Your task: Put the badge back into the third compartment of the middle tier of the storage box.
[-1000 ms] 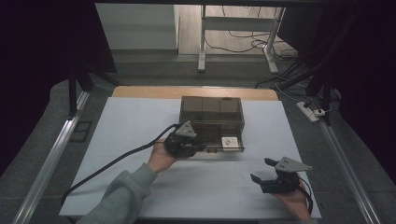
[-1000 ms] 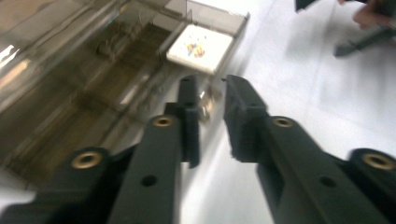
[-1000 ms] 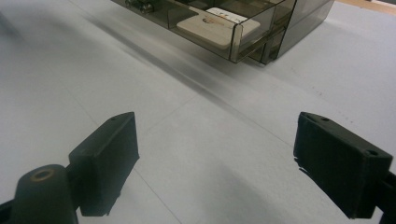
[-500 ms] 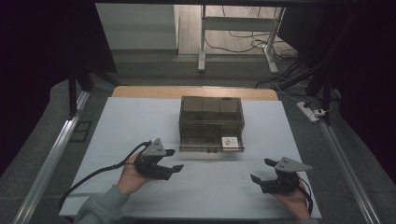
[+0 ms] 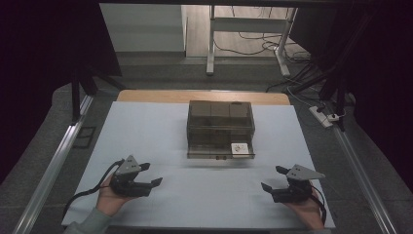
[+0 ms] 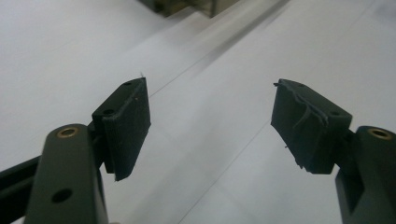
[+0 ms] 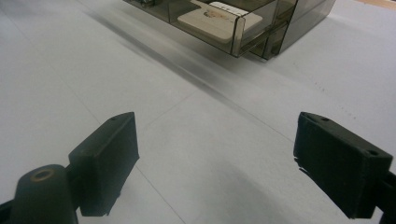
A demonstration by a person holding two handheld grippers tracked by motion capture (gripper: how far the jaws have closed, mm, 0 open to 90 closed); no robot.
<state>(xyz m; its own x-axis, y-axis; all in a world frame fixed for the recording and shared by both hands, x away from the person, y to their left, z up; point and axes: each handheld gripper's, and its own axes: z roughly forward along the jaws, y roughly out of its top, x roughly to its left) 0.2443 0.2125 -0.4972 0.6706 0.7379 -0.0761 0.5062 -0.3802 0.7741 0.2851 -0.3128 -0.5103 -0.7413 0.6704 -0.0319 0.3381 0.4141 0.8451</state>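
Left tongs (image 5: 157,182): drawn back from smoked-plastic drawer box (image 5: 220,127), just spread, empty; drawer (image 5: 221,150) left open. Right tongs (image 5: 271,179): spread, empty.

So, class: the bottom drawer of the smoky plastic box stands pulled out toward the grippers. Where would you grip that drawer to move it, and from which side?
Probably grip the drawer by its front lip, approaching from the near side. The lip faces the person and juts clear of the box. Both the left gripper and right gripper are open and empty.
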